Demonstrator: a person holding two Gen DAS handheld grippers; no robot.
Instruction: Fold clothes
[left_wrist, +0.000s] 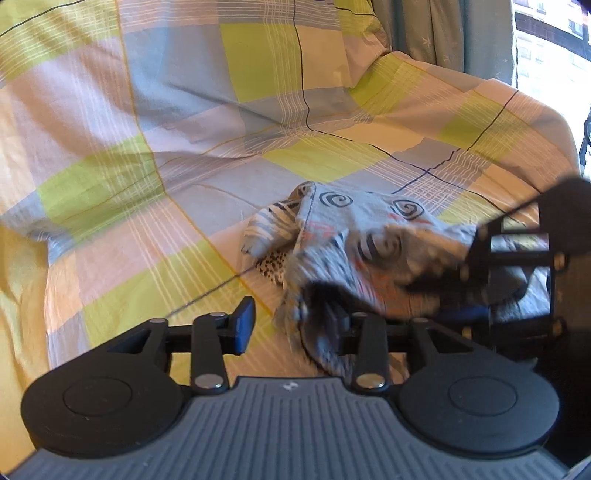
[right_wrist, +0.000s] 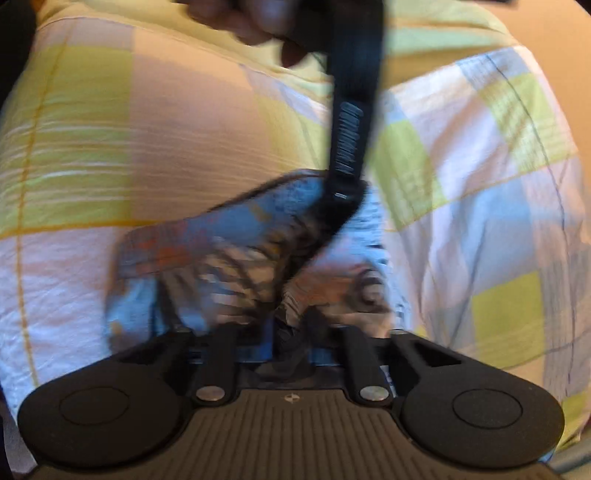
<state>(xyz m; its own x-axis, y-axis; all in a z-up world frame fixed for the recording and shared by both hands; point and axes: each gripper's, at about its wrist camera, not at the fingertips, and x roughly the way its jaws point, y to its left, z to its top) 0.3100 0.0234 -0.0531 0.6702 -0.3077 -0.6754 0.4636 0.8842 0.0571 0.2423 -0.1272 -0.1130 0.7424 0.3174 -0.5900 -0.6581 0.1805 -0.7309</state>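
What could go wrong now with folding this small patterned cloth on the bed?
The left gripper stands open with the patterned cloth draped over one of its fingers, so the cloth may snag or slide off. The right gripper seems to pinch a bunched part, so the fold may come out crooked. The checked bedsheet is wrinkled.

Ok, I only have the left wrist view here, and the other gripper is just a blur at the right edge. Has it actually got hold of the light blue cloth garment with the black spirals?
Observer: Yes. In the right wrist view the fingers of the right gripper stand close together, with the light blue spiral-print garment bunched between them.
Operator: And what's behind my own gripper?
Observer: A person's hand shows, blurred, at the top of that view, at the upper end of the black body of the left gripper.
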